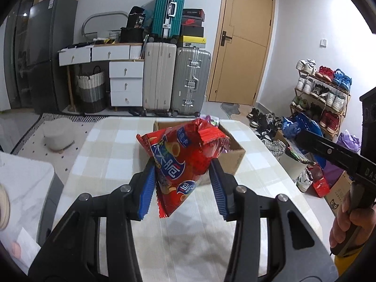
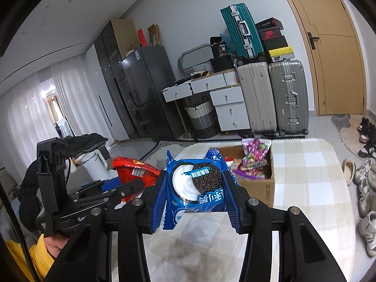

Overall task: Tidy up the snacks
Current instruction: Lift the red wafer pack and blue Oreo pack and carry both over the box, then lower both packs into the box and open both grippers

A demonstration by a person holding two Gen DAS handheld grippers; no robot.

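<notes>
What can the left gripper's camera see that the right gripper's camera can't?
Only the left wrist view shows the shoe rack full of sneakers. Only the right wrist view shows the white curtains and the white kettle. Both show the cardboard box on the checked table, the suitcases, the red snack bag in the left gripper and the blue Oreo pack in the right gripper.

The blue cookie packet (image 2: 199, 188) carried the brand word "OREO" on the pictured biscuit, printed upside down, with Chinese characters beside it. The red snack bag (image 1: 181, 164) showed large Chinese characters in blue and white. A black bag (image 2: 219, 47) on the desk had the number "36". A red shoe box (image 2: 272, 34) bore the Nike swoosh sign. The right gripper (image 1: 305, 138) handle showed the letters "DAS".
</notes>
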